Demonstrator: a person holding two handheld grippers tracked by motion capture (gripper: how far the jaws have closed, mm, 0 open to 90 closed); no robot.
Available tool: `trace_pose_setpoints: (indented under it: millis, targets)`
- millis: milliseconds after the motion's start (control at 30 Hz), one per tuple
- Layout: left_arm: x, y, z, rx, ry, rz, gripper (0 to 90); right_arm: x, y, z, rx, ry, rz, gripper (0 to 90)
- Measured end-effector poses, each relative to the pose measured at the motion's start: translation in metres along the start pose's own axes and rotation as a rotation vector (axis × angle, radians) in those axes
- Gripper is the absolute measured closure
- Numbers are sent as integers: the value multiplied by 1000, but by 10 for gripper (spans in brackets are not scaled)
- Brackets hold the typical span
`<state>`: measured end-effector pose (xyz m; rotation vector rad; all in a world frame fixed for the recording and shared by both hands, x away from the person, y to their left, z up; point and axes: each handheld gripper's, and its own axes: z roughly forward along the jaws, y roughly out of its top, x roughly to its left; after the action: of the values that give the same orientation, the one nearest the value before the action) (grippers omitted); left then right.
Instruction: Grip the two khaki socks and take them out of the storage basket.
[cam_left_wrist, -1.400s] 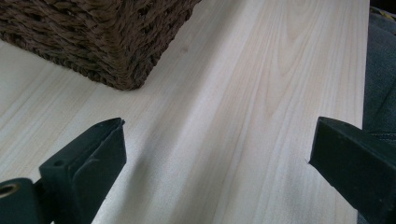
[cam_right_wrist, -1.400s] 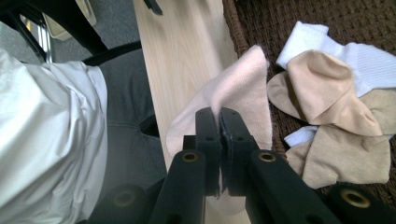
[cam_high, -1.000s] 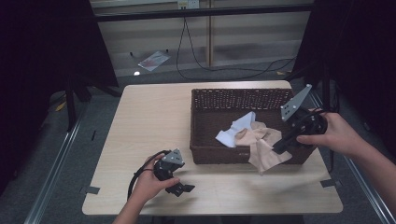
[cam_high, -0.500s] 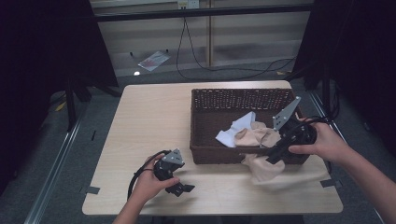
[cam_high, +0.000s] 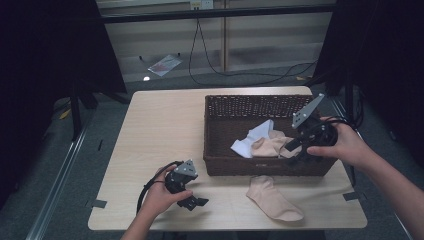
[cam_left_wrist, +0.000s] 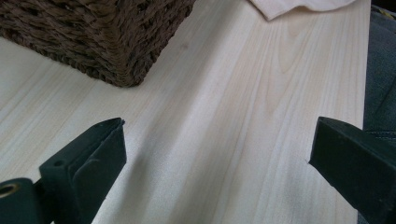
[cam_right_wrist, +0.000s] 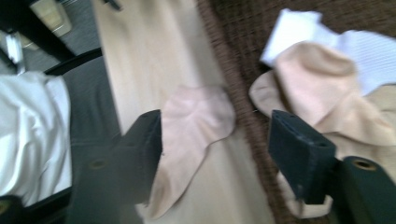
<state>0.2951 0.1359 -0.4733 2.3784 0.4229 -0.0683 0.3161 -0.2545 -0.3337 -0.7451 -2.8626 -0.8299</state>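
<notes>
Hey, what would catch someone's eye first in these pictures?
Probably the dark wicker basket on the right half of the pale table, with white and beige socks heaped inside. Next, the single beige sock lying flat on the table just in front of it, and the right tool, open, above the basket's front right corner.

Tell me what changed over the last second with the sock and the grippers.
The right gripper let go of the beige sock, which now lies on the table in front of the basket; its jaws stand open. The left gripper stayed resting on the table, open.
</notes>
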Motion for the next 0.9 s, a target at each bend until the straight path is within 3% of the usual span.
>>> trace_pose_setpoints:
  millis: [200, 333, 400, 467, 533, 600, 900]
  targets:
    - [0, 0, 0, -4, 1, -8, 34, -17, 7, 5, -17, -54, 26, 218]
    - [0, -1, 0, -9, 0, -11, 34, -26, 10, 12, -17, -80, 49, 186]
    - [0, 0, -2, 11, 20, 4, 34, -31, 12, 16, -13, -93, 59, 177]
    - [2, -1, -2, 11, 0, 14, 34, -35, 13, 19, -19, -101, 70, 169]
    - [1, -1, 0, -8, 1, -9, 34, -39, 15, 21, -15, -117, 70, 154]
    - [2, -1, -1, 3, 0, 10, 34, -43, 17, 25, -9, -126, 75, 127]
    - [1, 0, -1, 9, 2, 2, 34, -61, 18, 53, 21, -182, 97, 151]
